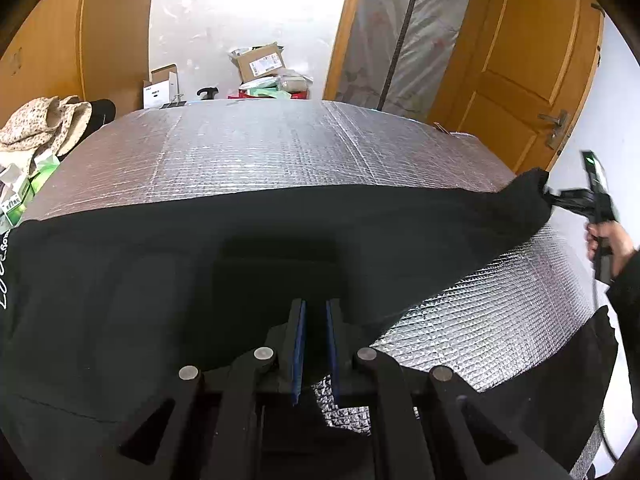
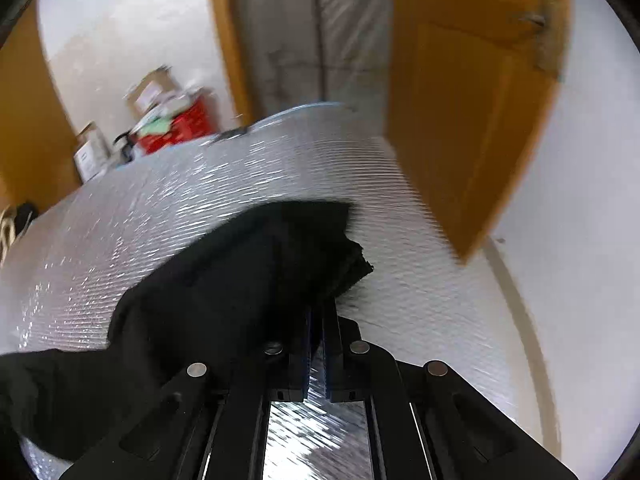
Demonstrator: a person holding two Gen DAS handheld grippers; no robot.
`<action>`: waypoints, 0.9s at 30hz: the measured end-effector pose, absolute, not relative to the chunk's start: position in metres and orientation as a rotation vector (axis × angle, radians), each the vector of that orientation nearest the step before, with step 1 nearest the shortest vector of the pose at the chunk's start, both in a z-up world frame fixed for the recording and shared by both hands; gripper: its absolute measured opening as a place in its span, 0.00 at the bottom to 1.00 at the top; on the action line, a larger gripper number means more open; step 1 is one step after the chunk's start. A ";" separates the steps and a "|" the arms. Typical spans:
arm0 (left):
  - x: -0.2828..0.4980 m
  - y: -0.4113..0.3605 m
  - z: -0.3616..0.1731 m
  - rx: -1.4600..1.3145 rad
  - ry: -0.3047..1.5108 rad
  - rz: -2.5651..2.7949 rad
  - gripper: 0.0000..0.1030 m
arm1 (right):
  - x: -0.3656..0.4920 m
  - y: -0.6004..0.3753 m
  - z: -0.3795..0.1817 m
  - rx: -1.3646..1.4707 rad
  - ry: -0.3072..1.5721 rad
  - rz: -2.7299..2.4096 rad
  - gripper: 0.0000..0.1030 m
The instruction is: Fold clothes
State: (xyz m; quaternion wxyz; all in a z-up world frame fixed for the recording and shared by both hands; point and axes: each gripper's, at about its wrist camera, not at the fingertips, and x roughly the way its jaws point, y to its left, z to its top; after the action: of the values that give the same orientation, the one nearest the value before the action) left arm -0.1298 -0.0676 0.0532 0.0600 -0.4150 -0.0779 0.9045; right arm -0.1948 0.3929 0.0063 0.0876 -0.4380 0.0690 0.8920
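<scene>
At the far left of the left wrist view, a floral cloth (image 1: 38, 122) lies bunched on green boxes (image 1: 28, 184) beside the work surface. The surface is a silver foil mat (image 1: 280, 152) covering the table. The black garment (image 1: 160, 280) lies spread across the near half of the mat, with white lettering visible at its left edge.

My left gripper (image 1: 316, 312) points down onto the garment near its near edge. Its blue pads (image 1: 298, 344) stand close together with a narrow gap between them; whether any fabric sits in that gap I cannot tell.

Beyond the table, cardboard boxes (image 1: 260, 62) sit on the floor, and a wooden door (image 1: 528, 60) stands open to the right.

At the right edge, my right gripper (image 1: 558, 200) pinches the garment's right corner. My right hand (image 1: 612, 240) grips its handle. In the right wrist view, the right gripper (image 2: 319, 304) has its jaws pressed together on a bunched fold of the black garment (image 2: 248, 280), which trails off to the left over the foil mat (image 2: 200, 184). That view is motion-blurred.
</scene>
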 end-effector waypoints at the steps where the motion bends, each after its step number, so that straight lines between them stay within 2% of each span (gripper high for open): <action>1: -0.129 -0.069 0.053 -1.256 -0.242 2.738 0.09 | -0.182 0.404 0.013 -1.285 0.217 2.621 0.04; 9: -0.120 -0.075 0.057 -1.221 -0.280 2.743 0.09 | -0.124 0.435 0.041 -1.297 0.222 2.516 0.09; 11: -0.117 -0.078 0.057 -1.218 -0.282 2.751 0.09 | -0.107 0.431 0.046 -1.264 0.233 2.559 0.21; 12: -0.115 -0.081 0.057 -1.221 -0.281 2.760 0.09 | -0.101 0.427 0.048 -1.243 0.227 2.576 0.23; 18: -0.113 -0.105 0.043 -1.308 -0.308 2.794 0.09 | -0.084 0.388 0.049 -1.234 0.238 2.737 0.23; 27: -0.092 -0.154 0.052 -1.250 -0.440 2.924 0.09 | -0.094 0.243 0.017 -1.541 -0.070 3.014 0.23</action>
State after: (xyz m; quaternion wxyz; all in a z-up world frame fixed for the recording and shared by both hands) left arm -0.0921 -0.1542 0.0521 -0.0342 -0.3892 -0.1369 0.9103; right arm -0.0938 0.2435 0.0168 -0.1220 -0.4517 -0.0204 0.8836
